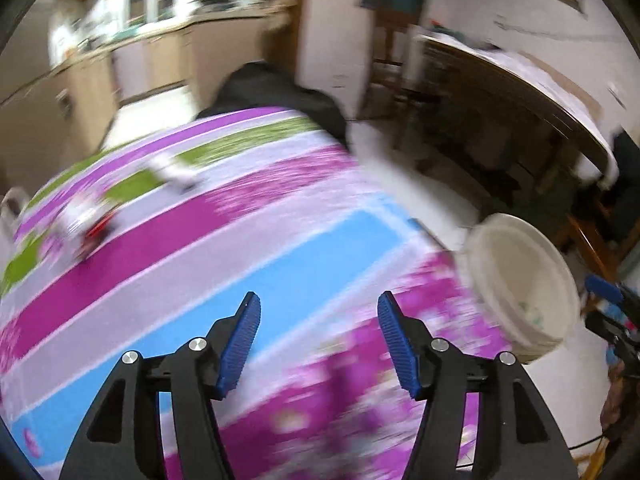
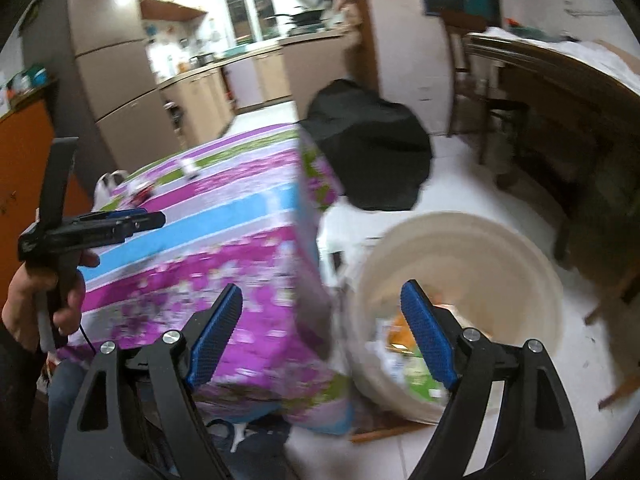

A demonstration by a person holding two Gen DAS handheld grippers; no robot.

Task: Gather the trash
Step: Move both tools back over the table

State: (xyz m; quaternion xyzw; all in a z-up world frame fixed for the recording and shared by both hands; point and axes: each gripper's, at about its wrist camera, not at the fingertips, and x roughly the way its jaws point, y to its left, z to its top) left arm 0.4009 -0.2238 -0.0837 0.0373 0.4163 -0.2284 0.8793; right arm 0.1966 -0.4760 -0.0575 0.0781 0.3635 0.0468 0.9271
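Blue-padded fingers spread wide and holding nothing: the left gripper [image 1: 319, 342] hangs above a table draped in a striped purple, blue and green cloth [image 1: 208, 264], while the right gripper [image 2: 322, 338] is poised past the table's corner over a white bucket [image 2: 516, 240] on the floor. Trash [image 2: 404, 344] lies inside the bucket; small blurred items [image 1: 94, 220] lie well apart at the cloth's far end.

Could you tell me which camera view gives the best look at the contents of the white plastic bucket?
The right wrist view: it looks down into the white plastic bucket, showing paper and green and orange wrappers inside. The left wrist view shows the bucket blurred near the frame's edge, its contents barely visible.
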